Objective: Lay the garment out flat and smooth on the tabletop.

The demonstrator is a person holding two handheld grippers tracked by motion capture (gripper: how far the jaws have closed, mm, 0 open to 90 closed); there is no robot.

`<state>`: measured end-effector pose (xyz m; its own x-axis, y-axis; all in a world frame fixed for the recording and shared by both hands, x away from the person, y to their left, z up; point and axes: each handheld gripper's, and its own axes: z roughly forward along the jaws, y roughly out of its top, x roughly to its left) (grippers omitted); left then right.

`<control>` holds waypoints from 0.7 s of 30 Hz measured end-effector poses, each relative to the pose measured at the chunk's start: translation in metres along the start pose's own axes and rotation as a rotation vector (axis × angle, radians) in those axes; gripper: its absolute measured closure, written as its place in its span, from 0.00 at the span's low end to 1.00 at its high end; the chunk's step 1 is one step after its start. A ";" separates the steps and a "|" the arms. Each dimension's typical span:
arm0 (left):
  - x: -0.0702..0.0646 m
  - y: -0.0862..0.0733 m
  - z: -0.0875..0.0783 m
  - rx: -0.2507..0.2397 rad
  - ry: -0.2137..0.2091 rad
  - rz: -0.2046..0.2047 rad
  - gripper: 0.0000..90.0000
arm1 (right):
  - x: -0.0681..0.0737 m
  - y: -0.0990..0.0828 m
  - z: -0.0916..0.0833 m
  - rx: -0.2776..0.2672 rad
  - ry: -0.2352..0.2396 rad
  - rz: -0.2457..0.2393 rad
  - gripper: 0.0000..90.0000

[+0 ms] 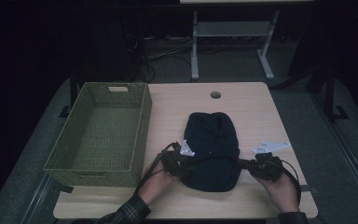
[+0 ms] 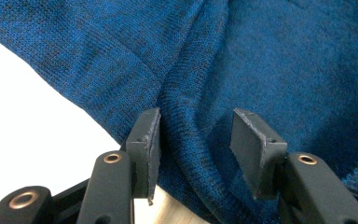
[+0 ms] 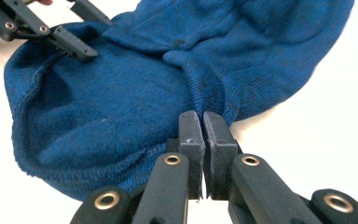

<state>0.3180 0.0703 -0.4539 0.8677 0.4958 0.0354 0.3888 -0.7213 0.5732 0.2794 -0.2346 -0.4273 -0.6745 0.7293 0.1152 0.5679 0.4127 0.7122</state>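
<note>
A dark blue knit garment point(image 1: 212, 149) lies folded in a bundle on the wooden table point(image 1: 256, 107). My left gripper point(image 1: 188, 161) is at its near left edge. In the left gripper view the jaws stand apart astride a ribbed fold of the garment point(image 2: 261, 56), and the left gripper point(image 2: 196, 119) pads do not press on it. My right gripper point(image 1: 243, 163) is at the near right edge. In the right gripper view the right gripper point(image 3: 199, 115) has its jaws together, pinching a puckered bit of the garment point(image 3: 121, 93). The left gripper point(image 3: 93, 35) shows across the cloth.
A green woven basket point(image 1: 142, 126) stands at the table's left side, with nothing in it. A round cable hole point(image 1: 215, 94) sits near the far edge. A white desk frame point(image 1: 195, 46) stands on the floor beyond the table.
</note>
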 end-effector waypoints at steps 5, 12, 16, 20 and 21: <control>0.000 0.000 0.000 0.005 0.006 0.005 0.59 | 0.009 0.012 -0.002 0.022 -0.007 -0.049 0.96; 0.000 0.000 -0.001 0.010 0.008 0.004 0.58 | 0.028 0.018 0.031 0.088 0.078 -0.117 0.90; 0.003 -0.001 -0.003 0.022 0.020 -0.005 0.58 | 0.026 0.013 0.041 0.117 0.098 -0.107 0.88; 0.006 -0.006 -0.006 0.027 0.047 -0.029 0.58 | 0.026 0.010 0.051 0.141 0.101 -0.117 0.84; 0.007 -0.007 -0.007 0.028 0.051 -0.033 0.58 | 0.027 0.010 0.053 0.139 0.101 -0.127 0.82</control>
<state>0.3191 0.0820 -0.4521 0.8378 0.5429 0.0588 0.4259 -0.7171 0.5517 0.2917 -0.1823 -0.4536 -0.7846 0.6111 0.1045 0.5304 0.5744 0.6235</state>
